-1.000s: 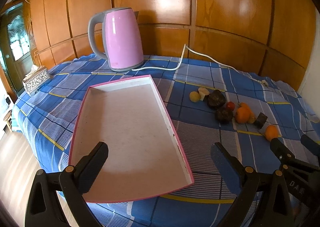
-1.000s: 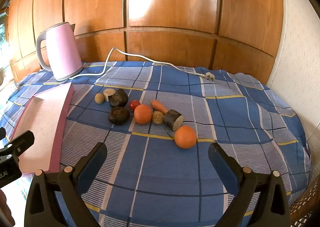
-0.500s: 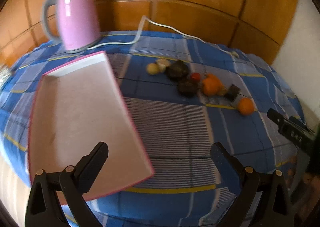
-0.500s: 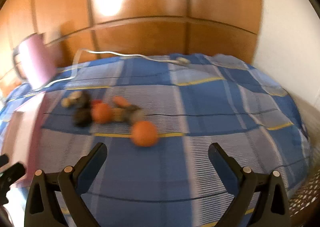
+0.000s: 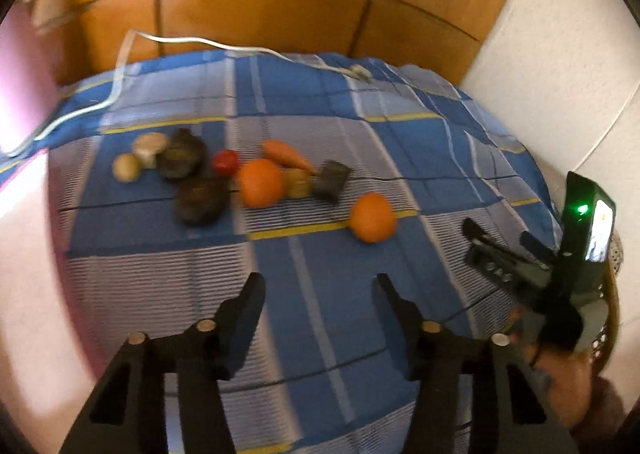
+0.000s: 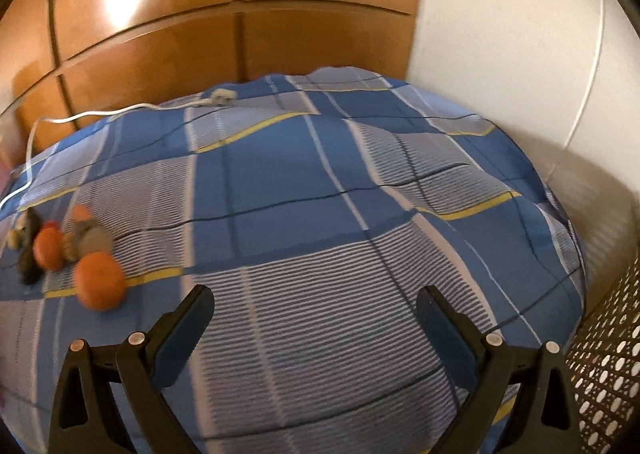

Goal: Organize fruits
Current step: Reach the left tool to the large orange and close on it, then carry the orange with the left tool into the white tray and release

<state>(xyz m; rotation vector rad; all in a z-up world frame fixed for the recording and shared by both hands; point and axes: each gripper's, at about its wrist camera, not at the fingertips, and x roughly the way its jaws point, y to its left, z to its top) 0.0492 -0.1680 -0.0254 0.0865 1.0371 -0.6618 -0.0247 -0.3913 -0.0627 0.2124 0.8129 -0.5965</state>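
Inspection of the left wrist view found your left gripper (image 5: 318,288) poised above the blue checked cloth (image 5: 320,294) with its jaws closing and nothing but bare cloth between them. Produce lay ahead of it in a loose row: a near orange (image 5: 373,217) sat alone on a yellow stripe, nearest the fingers but apart from them; a second orange (image 5: 261,183) rested further left, with a carrot (image 5: 285,155) just behind it and a small red fruit (image 5: 225,162) to its left. Two dark lumps (image 5: 188,174) and a pale mushroom-like piece (image 5: 149,145) completed the row; blur prevented firmer identification. A pink-rimmed tray (image 5: 24,254) occupied the left edge, and a white cord (image 5: 192,41) ran along the far side of the cloth. Your right gripper (image 5: 502,250) appeared at the right in your hand (image 5: 560,366), over the cloth. Turning to the right wrist view, you held the right gripper (image 6: 316,308) with jaws spread wide and empty above striped cloth. The near orange (image 6: 100,280) lay just left of the left-hand finger, not touching it, with the remaining produce clustered beyond. A perforated basket (image 6: 604,366) stood at the lower right.
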